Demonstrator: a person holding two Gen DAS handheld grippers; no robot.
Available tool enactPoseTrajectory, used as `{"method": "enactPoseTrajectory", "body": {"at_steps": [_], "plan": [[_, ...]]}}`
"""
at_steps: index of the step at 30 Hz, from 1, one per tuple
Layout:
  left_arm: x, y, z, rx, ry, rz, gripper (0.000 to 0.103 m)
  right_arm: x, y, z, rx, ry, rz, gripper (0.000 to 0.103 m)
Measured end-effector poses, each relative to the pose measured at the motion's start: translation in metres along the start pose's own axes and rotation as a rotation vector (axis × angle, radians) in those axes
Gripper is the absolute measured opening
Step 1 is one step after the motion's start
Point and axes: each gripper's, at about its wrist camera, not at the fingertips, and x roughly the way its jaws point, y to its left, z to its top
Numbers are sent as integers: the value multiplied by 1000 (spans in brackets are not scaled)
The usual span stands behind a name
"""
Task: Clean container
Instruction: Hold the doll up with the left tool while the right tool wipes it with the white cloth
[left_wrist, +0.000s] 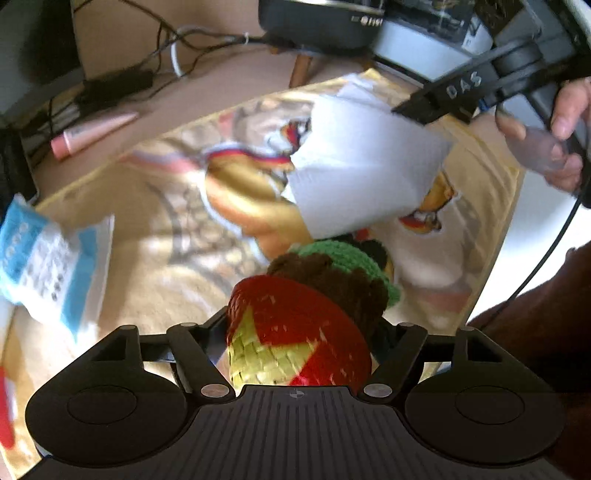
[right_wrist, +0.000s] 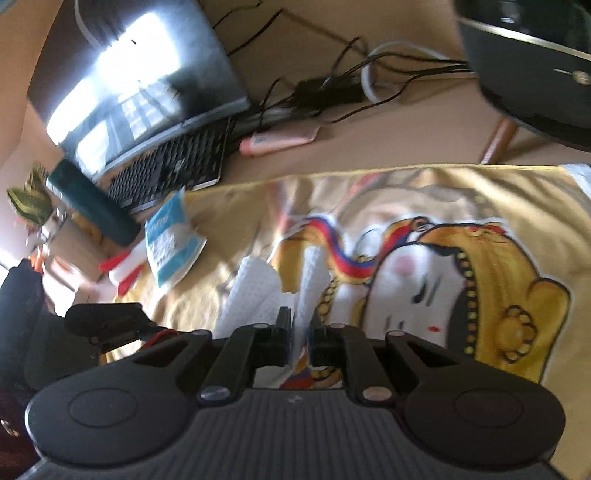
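Far left, lying flat on the yellow printed cloth (left_wrist: 155, 266): a blue and white packet (left_wrist: 48, 258), well clear of the work, likely parked as supply. Centre near, gripped between the closed-in jaws of the left gripper (left_wrist: 299, 343): a red and yellow woven container (left_wrist: 295, 332) with brown and green crochet at its far end, lifted off the cloth, presumably to offer it up for wiping. Long axis judged to run from the camera away and slightly right, rounded red end nearest; opening not visible, so facing cannot be told. Just beyond it, upper right: a white paper towel (left_wrist: 365, 162) pinched in the nearly closed right gripper (right_wrist: 299, 328), hanging close above the container, not clearly touching, apparently ready for a wipe.
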Motion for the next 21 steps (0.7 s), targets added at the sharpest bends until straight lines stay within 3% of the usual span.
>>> {"method": "enactPoseTrajectory", "body": {"at_steps": [3, 7, 10, 15, 16, 19, 21], "plan": [[-5, 2, 22, 39, -84, 61, 77, -14, -13, 3, 36, -63, -9, 10], [6, -6, 51, 161, -250, 288, 78, -32, -27, 17, 83, -167, -27, 10], [31, -14, 58, 258, -288, 401, 78, -40, -29, 27, 89, -227, -41, 8], [41, -30, 43, 335, -243, 374, 81, -42, -15, 39, 17, -264, -26, 4], [39, -34, 39, 354, -238, 370, 81, -42, -12, 40, 31, -270, 8, 4], [36, -41, 30, 366, -235, 354, 89, -40, -3, 49, 92, -288, 232, 4], [31, -40, 26, 335, -236, 337, 92, -29, 7, 52, 88, -255, 331, 4]]}}
